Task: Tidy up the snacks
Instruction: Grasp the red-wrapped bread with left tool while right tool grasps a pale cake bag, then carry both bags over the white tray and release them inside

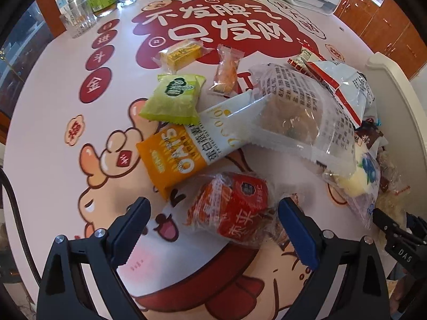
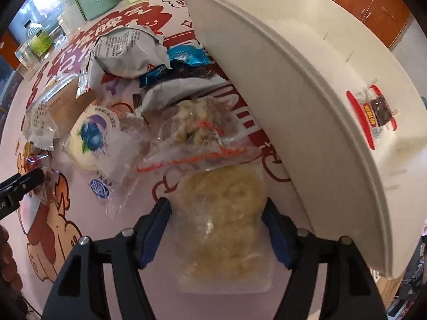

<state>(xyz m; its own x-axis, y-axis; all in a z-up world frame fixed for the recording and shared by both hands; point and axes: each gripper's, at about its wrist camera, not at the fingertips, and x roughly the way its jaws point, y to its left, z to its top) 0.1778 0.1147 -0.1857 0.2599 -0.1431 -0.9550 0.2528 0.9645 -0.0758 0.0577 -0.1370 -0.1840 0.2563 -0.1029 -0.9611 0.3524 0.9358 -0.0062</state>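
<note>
Left gripper (image 1: 213,224) spread wide, pointing steeply down at the printed tabletop (image 1: 53,106); red-and-orange snack packet (image 1: 229,213) between the fingers, pads not pressing it. Just beyond, orange oats packet (image 1: 170,165) and green packet (image 1: 173,101). Right gripper (image 2: 216,229) spread too, straddling the pale yellow pastry in clear wrap (image 2: 224,229); contact unclear. Blueberry packet (image 2: 93,136) up-left of it; white tray (image 2: 307,106) right.
</note>
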